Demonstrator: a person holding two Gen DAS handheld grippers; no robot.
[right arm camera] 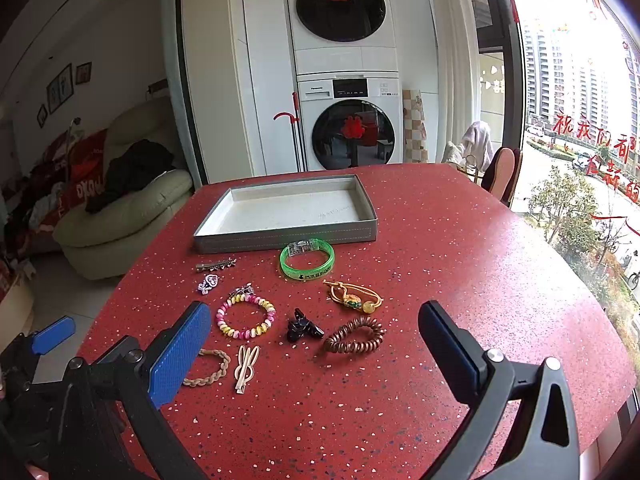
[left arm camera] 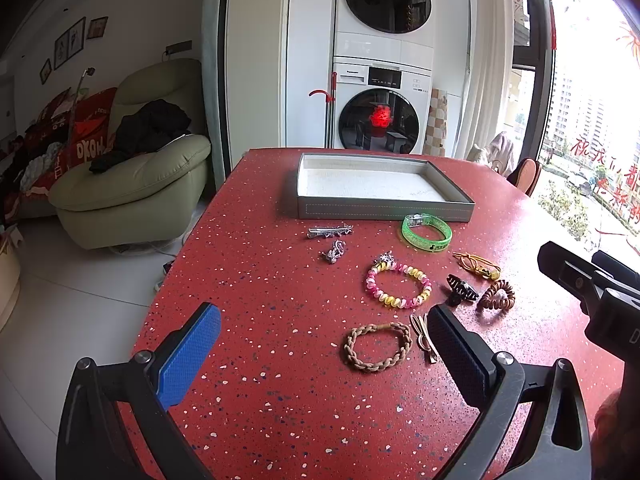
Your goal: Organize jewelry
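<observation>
Jewelry: green bangle (right arm camera: pixel 307 259), pink-yellow bracelet (right arm camera: pixel 246 317) loose beside tray (right arm camera: pixel 285 236) | both jaws apart, empty

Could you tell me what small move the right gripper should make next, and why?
Probably ease the right gripper down onto the coil tie: its jaws are open and empty, the tie lies loose just ahead between them, and the tray holds nothing yet.

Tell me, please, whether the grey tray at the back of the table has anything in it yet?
Empty. The grey tray shows only its bare pale lining in both views, and the green bangle lies on the red table just outside its front wall.
</observation>
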